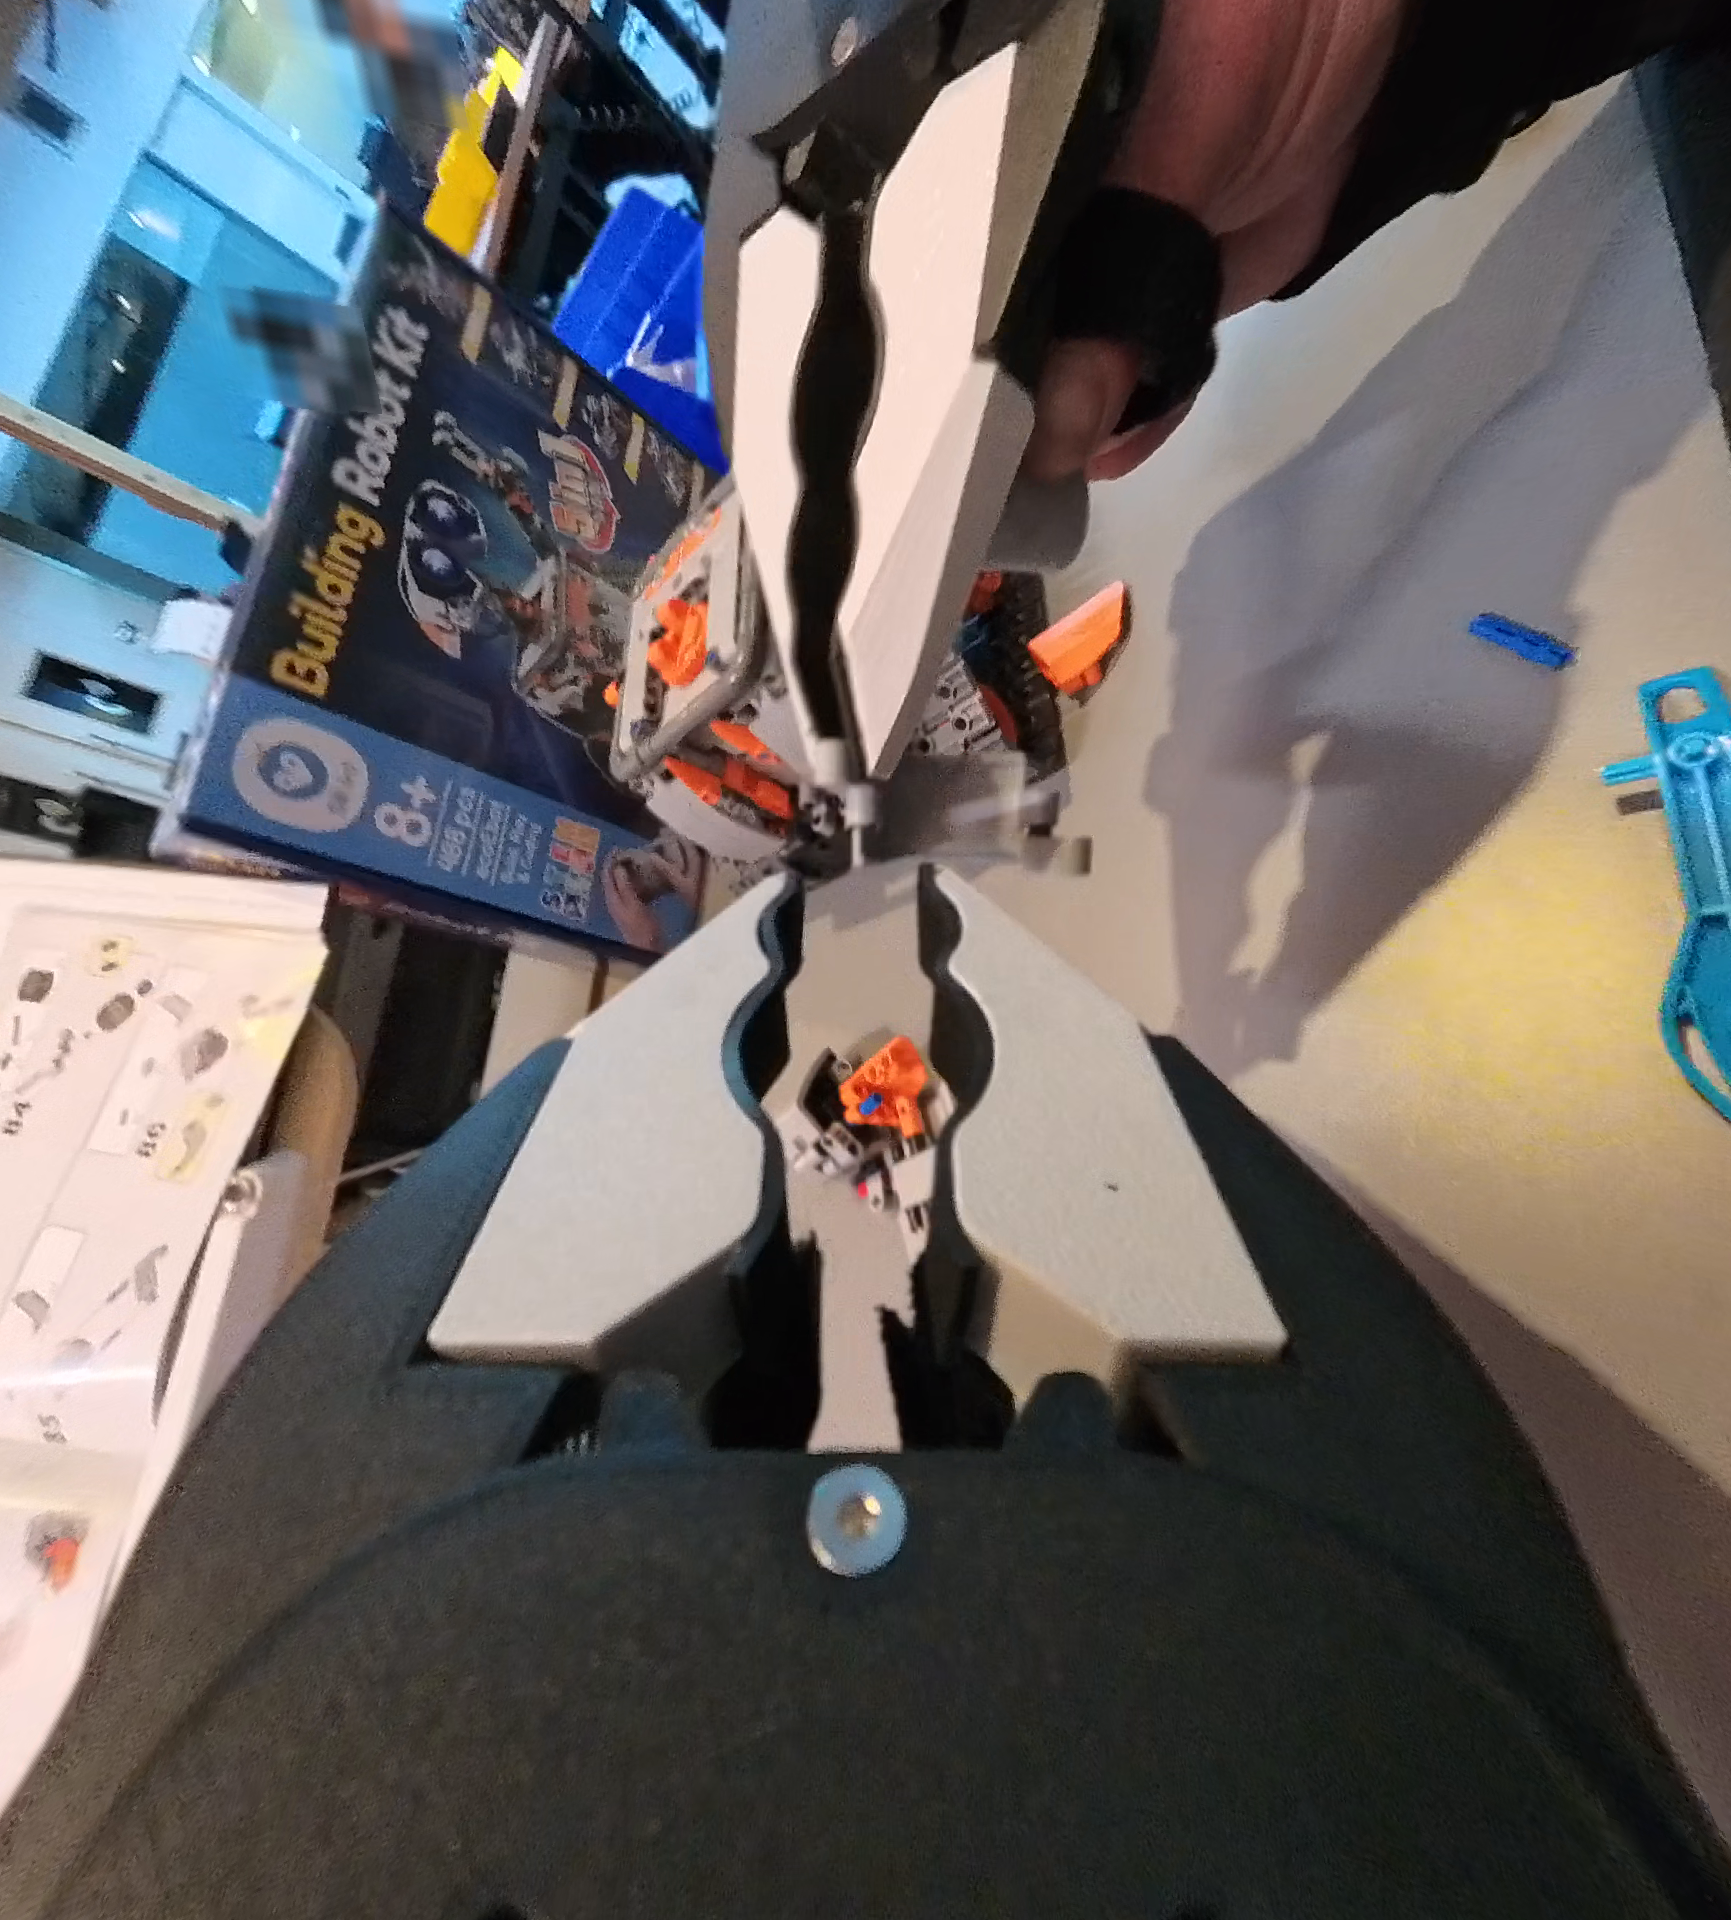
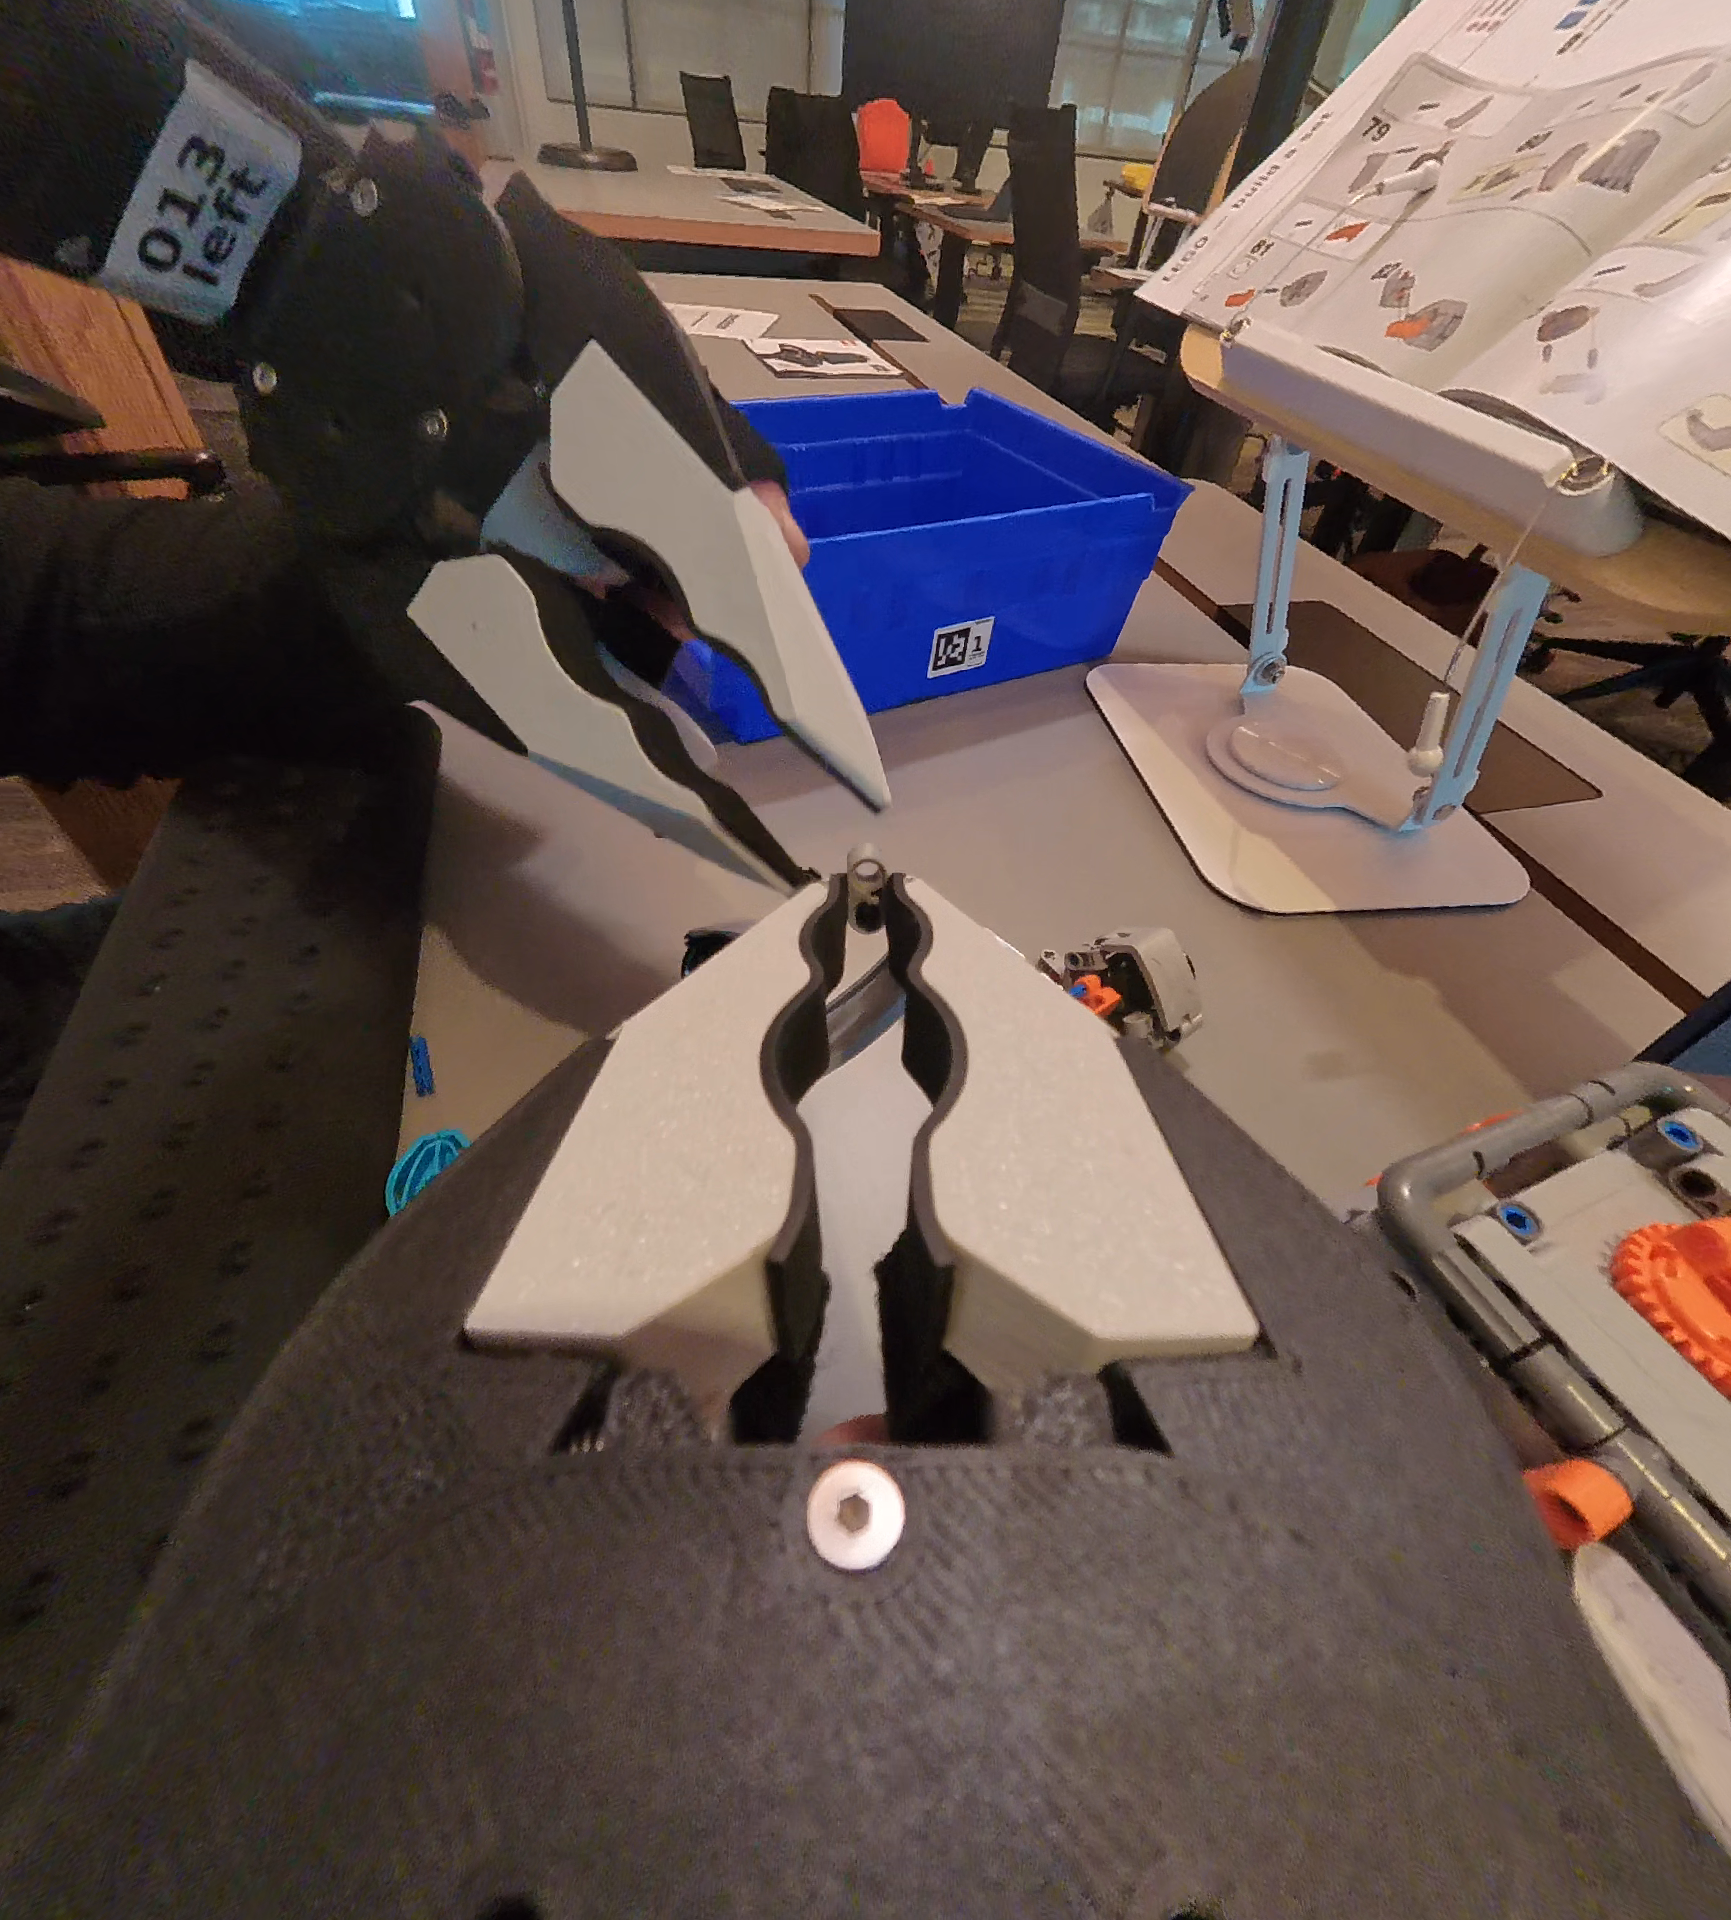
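The place looks like a shared lab or maker-style workroom. A long grey table carries a blue parts bin, a stand propping an open instruction booklet, and a building-kit box. Farther back stand more desks with papers, dark office chairs and large windows. Blue and yellow storage bins sit on a rack.

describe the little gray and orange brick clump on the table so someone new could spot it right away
Start at the blue bin at the back of the gray table, then come toward the white base of the book stand. Just in front of that base, right of the right gripper, lies the small brick assembly. It sits alone, far smaller than the framed model with the orange gear.
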The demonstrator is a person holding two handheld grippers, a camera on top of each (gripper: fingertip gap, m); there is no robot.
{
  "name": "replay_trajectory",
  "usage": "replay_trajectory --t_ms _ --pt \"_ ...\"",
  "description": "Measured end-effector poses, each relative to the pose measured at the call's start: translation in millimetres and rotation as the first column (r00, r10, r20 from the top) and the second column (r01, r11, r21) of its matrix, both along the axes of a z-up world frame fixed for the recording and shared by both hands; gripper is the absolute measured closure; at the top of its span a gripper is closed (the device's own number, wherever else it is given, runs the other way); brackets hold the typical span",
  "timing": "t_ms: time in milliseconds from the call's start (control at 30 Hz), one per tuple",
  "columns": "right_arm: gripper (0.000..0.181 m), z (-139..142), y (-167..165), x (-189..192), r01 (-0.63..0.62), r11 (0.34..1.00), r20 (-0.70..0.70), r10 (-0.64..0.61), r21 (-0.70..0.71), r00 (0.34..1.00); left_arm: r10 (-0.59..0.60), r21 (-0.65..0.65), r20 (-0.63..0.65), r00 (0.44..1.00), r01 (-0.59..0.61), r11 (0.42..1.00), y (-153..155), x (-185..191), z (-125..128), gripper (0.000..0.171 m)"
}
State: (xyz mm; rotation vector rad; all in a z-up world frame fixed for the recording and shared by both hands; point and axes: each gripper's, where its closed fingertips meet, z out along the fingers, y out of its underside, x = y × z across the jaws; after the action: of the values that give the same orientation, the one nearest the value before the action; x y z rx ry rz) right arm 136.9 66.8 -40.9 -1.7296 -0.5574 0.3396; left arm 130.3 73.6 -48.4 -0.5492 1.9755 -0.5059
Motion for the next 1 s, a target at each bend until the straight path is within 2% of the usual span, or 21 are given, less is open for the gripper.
replay_trajectory --t_ms 167,333,467,700,900,1000 --pt "0.177 -6.0 4.0 1.8 0.004 0.999 -0.049 -0.006 -0.035 0.999 -0.030 -0.086 -0.129 0.991 0.019 0.996 6.7 -13.5 -14.5 0.145" --pt "0.177 -2.6 6.6 8.7 0.013 0.999 -0.147 -0.019 -0.039 0.989 -0.066 -0.082 -0.162 0.985 0.053 0.995 -1.5 -11.9 -28.7 0.140" --pt "0.177 1.3 6.8 10.9 0.010 0.999 -0.211 -0.018 -0.040 0.977 -0.075 -0.051 -0.087 0.993 0.070 0.996 -8.1 -4.5 -26.0 0.140" --pt "0.177 10.1 5.4 13.2 -0.001 1.000 -0.307 -0.008 -0.029 0.952 -0.062 0.098 0.005 0.998 0.061 0.993 -16.3 4.8 -28.1 0.162" --pt "0.174 17.0 4.0 17.3 0.023 1.000 -0.302 -0.022 0.002 0.953 -0.059 0.045 0.041 0.997 0.057 0.997 -17.5 4.6 -17.6 0.164" --pt "0.161 18.1 3.1 18.6 0.047 0.999 -0.216 -0.042 0.020 0.975 -0.038 -0.030 0.043 0.998 0.039 0.999 -10.2 4.0 -9.5 0.166"
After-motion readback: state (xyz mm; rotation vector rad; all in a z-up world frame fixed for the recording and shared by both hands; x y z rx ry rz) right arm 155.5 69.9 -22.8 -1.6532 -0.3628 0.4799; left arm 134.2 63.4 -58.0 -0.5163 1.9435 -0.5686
